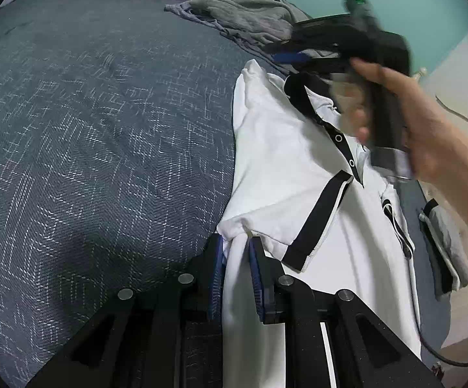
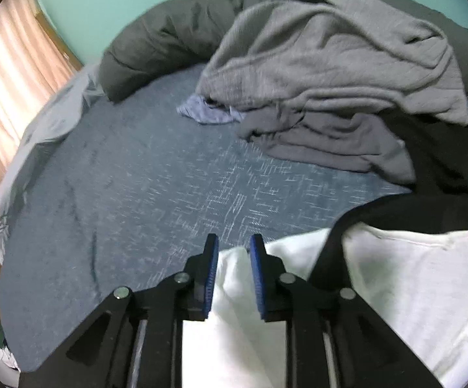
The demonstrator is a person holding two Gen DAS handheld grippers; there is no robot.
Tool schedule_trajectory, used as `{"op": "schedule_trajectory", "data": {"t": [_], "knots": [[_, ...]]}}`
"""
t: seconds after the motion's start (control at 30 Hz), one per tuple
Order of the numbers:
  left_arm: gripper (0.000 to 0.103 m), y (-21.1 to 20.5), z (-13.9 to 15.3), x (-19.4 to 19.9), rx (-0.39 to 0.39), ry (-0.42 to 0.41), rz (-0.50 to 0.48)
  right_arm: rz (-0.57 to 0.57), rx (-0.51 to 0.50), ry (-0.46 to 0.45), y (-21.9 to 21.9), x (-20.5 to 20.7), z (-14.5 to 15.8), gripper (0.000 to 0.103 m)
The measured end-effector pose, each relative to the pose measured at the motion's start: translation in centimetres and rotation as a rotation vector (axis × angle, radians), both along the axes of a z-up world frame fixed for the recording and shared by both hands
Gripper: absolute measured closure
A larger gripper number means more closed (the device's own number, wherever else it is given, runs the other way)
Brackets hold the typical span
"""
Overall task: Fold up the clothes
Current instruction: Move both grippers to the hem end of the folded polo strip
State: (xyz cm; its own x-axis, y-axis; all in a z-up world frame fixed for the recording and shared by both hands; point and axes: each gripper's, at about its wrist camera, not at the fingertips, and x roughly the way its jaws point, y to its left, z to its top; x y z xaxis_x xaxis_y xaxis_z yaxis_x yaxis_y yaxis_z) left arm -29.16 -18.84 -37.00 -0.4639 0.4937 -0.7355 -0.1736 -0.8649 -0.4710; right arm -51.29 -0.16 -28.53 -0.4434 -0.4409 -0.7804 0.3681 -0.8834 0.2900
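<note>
On the bed (image 1: 88,113), your left gripper (image 1: 236,242) pinches the shirt's (image 1: 282,168) sleeve fold. Your right gripper (image 2: 234,242) grips its white edge by the collar.

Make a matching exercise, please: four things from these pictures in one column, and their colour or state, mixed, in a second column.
1. polo shirt
2. bedspread
3. wall
4. left gripper

a. teal
b. white with black trim
c. closed on white cloth
d. blue with a pale woven pattern

Pairs: 1-b, 2-d, 3-a, 4-c
</note>
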Motion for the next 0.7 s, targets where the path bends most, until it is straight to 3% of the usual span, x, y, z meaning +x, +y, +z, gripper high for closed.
{"op": "schedule_trajectory", "data": {"t": [0.13,0.23,0.7], "knots": [[0.085,0.0,0.2,0.1,-0.003,0.003,-0.004,0.006,-0.006,0.008,2.6,2.7,1.7,0.082],[0.085,0.0,0.3,-0.2,-0.008,-0.001,-0.003,-0.008,-0.039,-0.009,4.9,5.2,2.4,0.074],[0.078,-1.4,1.8,3.5,-0.087,-0.024,0.014,-0.101,-0.097,-0.050,16.4,19.0,1.4,0.072]]}}
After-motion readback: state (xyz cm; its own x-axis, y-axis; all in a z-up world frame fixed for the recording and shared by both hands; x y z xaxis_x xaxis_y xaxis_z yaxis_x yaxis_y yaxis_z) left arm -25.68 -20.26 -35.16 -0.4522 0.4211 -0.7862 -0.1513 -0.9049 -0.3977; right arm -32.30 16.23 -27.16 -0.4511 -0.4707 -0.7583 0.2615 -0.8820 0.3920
